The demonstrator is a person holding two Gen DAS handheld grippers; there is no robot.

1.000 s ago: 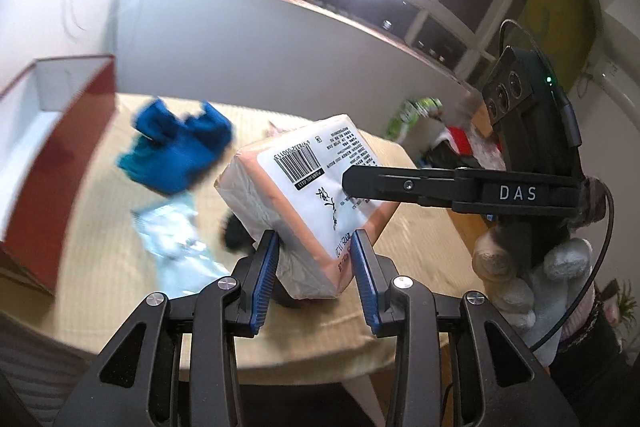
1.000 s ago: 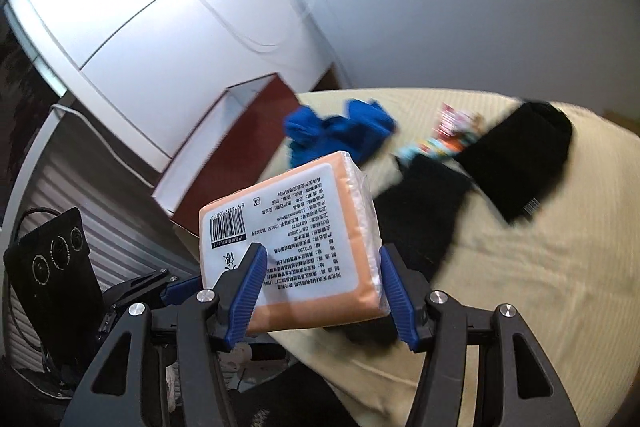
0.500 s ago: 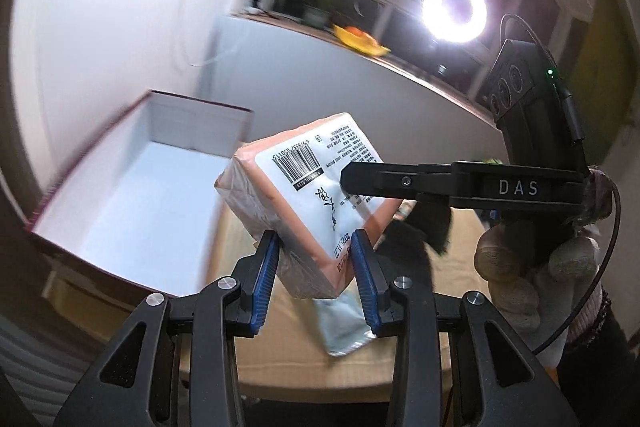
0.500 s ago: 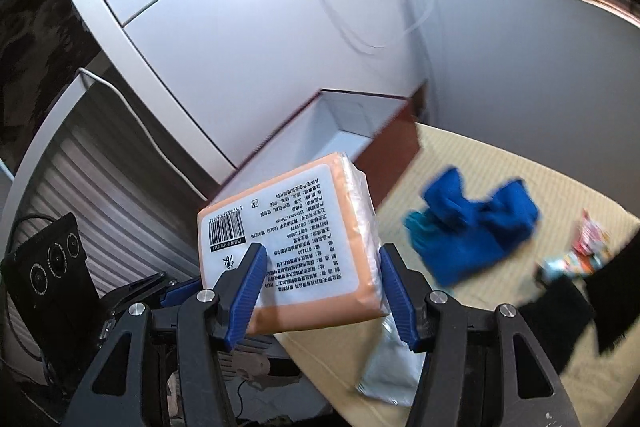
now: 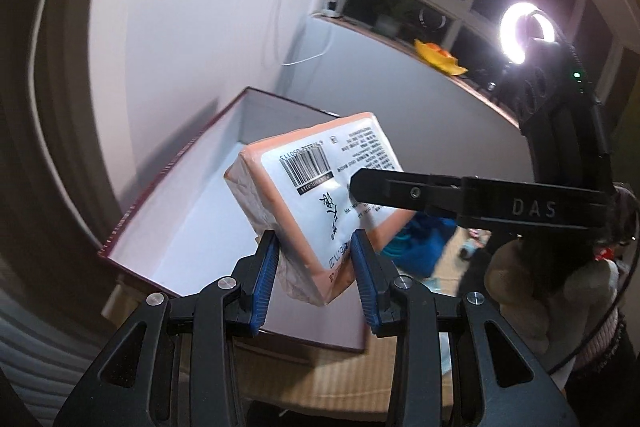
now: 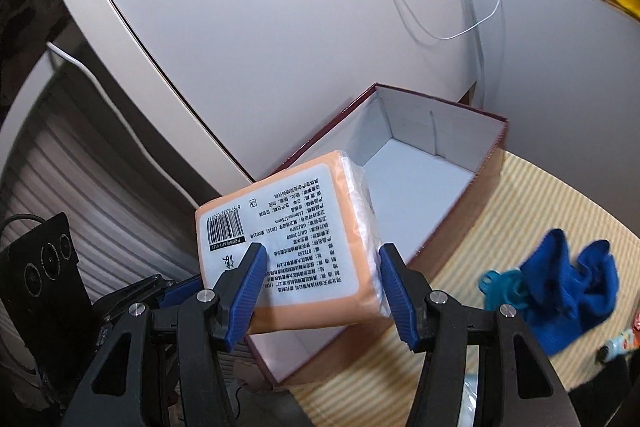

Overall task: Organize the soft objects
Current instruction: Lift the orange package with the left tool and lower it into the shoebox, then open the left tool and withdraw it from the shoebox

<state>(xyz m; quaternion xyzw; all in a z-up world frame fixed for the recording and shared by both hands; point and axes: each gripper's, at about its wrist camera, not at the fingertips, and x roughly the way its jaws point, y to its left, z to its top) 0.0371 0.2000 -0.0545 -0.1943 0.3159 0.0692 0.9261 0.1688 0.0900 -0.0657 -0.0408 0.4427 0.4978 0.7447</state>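
An orange tissue pack with a white barcode label is held in the air by both grippers. My left gripper is shut on its lower corner. My right gripper is shut on its sides, and its finger crosses the left wrist view. The pack hangs over the near end of an open box, maroon outside and white inside, which also shows in the left wrist view. The box looks empty where I can see it.
The box stands at the left edge of a beige striped table, close to a white wall. A blue cloth and a teal clip lie on the table right of the box. A small colourful wrapper lies further right.
Both grippers have carried the tissue pack leftward from above the table's middle to over the open box. The grip on the pack is unchanged.
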